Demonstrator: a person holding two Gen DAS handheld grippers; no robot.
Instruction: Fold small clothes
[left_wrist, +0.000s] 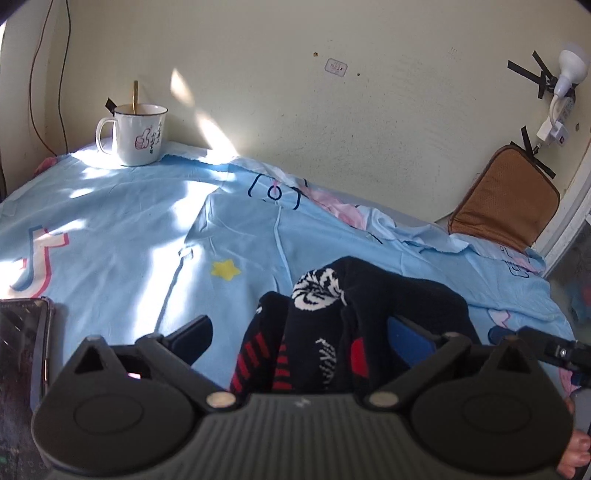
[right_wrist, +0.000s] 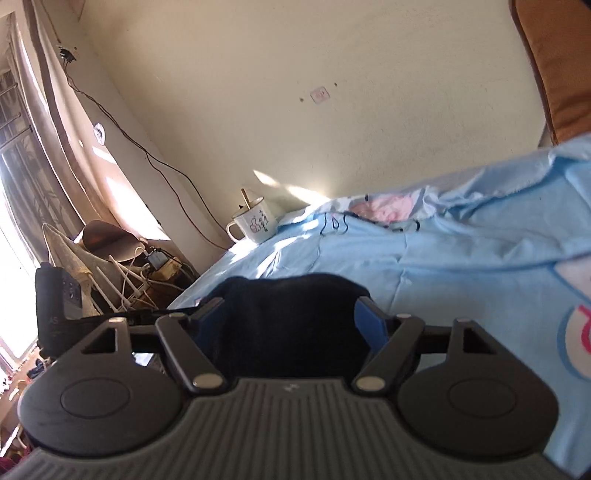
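Around the mug (left_wrist: 138, 134) by the wall, the blue sheet (left_wrist: 122, 221) lies bare toward the near side. Nearer, dark socks (left_wrist: 332, 325) block the middle; a phone (left_wrist: 22, 350) lines the left edge.

We see our left gripper (left_wrist: 301, 334) and right gripper (right_wrist: 291, 321): ribbed grey bodies, black linkage arms with silver pivot pins, round black discs, blue pads.

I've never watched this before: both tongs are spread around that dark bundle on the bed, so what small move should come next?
Probably draw both tongs back. The left tongs and right tongs stand open around the black socks, which lie bunched on the blue sheet, seemingly unheld. Backing off would show whether the fold holds.
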